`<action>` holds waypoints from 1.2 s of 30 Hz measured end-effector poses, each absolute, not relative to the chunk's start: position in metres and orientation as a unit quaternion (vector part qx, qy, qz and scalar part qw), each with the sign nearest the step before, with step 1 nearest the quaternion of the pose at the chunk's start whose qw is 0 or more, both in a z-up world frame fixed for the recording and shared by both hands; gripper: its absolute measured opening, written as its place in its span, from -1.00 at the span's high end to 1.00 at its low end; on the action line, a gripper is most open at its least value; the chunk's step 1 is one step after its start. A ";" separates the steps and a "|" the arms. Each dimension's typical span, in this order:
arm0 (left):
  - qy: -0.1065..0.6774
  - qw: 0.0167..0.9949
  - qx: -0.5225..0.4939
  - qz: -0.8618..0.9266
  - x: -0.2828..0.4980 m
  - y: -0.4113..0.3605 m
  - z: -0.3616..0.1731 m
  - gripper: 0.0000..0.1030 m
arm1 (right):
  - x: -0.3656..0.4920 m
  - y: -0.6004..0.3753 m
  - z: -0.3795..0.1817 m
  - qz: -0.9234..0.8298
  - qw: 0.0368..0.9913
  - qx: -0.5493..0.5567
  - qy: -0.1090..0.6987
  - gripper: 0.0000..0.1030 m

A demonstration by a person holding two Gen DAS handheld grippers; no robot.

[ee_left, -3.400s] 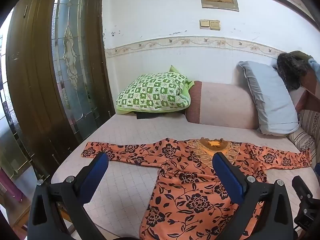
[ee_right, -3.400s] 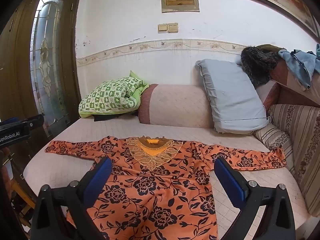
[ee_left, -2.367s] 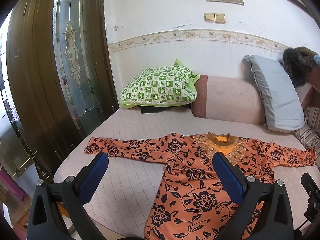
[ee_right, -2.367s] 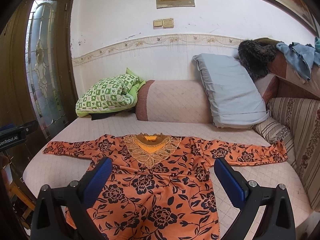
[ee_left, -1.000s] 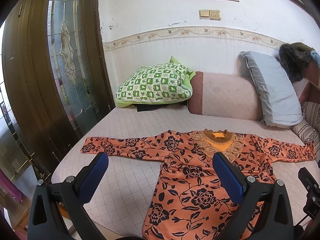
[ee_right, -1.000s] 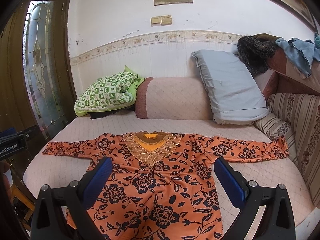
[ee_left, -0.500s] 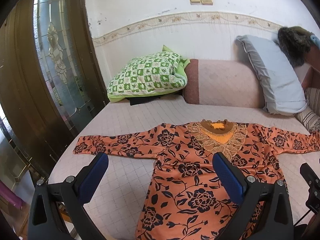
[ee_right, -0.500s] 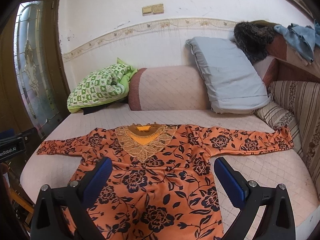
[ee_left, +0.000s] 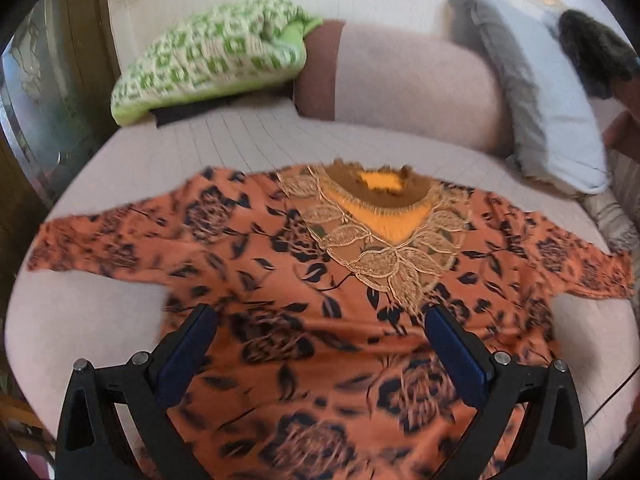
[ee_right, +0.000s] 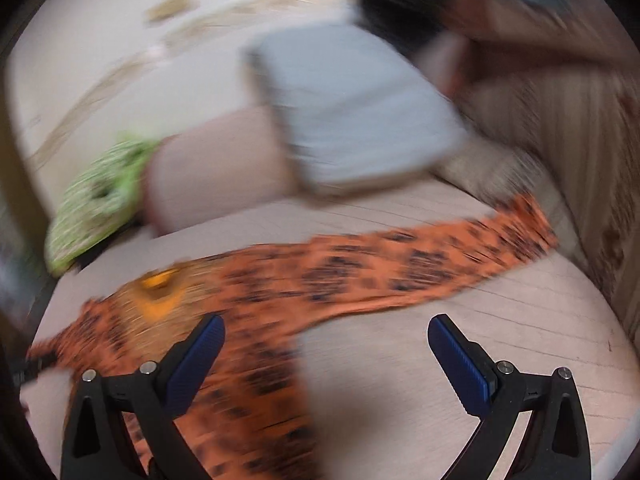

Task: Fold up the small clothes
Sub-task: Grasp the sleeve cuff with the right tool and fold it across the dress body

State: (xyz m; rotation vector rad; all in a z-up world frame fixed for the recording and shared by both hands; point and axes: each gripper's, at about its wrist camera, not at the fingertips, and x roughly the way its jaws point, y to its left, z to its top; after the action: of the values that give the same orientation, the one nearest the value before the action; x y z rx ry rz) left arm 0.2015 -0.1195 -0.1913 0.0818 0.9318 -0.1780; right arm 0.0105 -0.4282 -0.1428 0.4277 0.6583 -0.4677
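An orange long-sleeved top with black flowers and a gold lace collar [ee_left: 304, 280] lies flat on the pale quilted bed [ee_left: 120, 168], both sleeves spread out. My left gripper [ee_left: 320, 320] is open and empty, above the top's chest below the collar. My right gripper [ee_right: 326, 332] is open and empty, above the bed beside the top's right side, below its right sleeve [ee_right: 460, 256]. The right wrist view is blurred by motion.
A green checked pillow [ee_left: 212, 52], a pink bolster [ee_left: 404, 84] and a grey pillow [ee_left: 536, 108] line the back. A striped cushion [ee_right: 592, 152] stands at the right. A dark wooden door [ee_left: 48, 92] is at the left.
Both grippers have moved forward and down toward the bed. The left now hangs over the chest. The right has swung toward the right sleeve. The top has not moved.
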 end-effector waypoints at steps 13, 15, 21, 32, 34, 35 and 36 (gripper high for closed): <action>0.453 0.886 0.018 -0.092 0.242 -0.123 -0.243 -1.00 | -0.046 -0.730 -0.264 -0.374 0.746 0.507 0.217 -0.68; 0.460 0.883 0.000 -0.098 0.246 -0.121 -0.246 -1.00 | -0.049 -0.746 -0.275 -0.378 0.737 0.522 0.202 -0.61; 0.475 0.874 0.027 -0.099 0.253 -0.131 -0.259 -1.00 | -0.031 -0.763 -0.273 -0.395 0.754 0.485 0.201 0.07; 0.453 0.888 0.021 -0.070 0.259 -0.104 -0.240 -1.00 | 0.003 -0.715 -0.212 -0.309 0.817 0.454 0.176 0.71; 0.445 0.894 0.009 -0.057 0.262 -0.089 -0.232 -1.00 | 0.016 -0.691 -0.187 -0.269 0.832 0.455 0.168 0.71; 0.441 0.896 0.005 -0.048 0.263 -0.081 -0.228 -1.00 | 0.028 -0.675 -0.174 -0.246 0.840 0.455 0.166 0.71; 0.437 0.899 0.003 -0.037 0.263 -0.073 -0.224 -1.00 | 0.040 -0.657 -0.160 -0.222 0.847 0.454 0.165 0.71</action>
State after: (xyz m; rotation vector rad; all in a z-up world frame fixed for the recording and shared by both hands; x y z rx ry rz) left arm 0.2632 -0.0731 -0.2244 0.0064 0.9039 -0.0760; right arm 0.0403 -0.6574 -0.1603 0.9579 0.3487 -0.4673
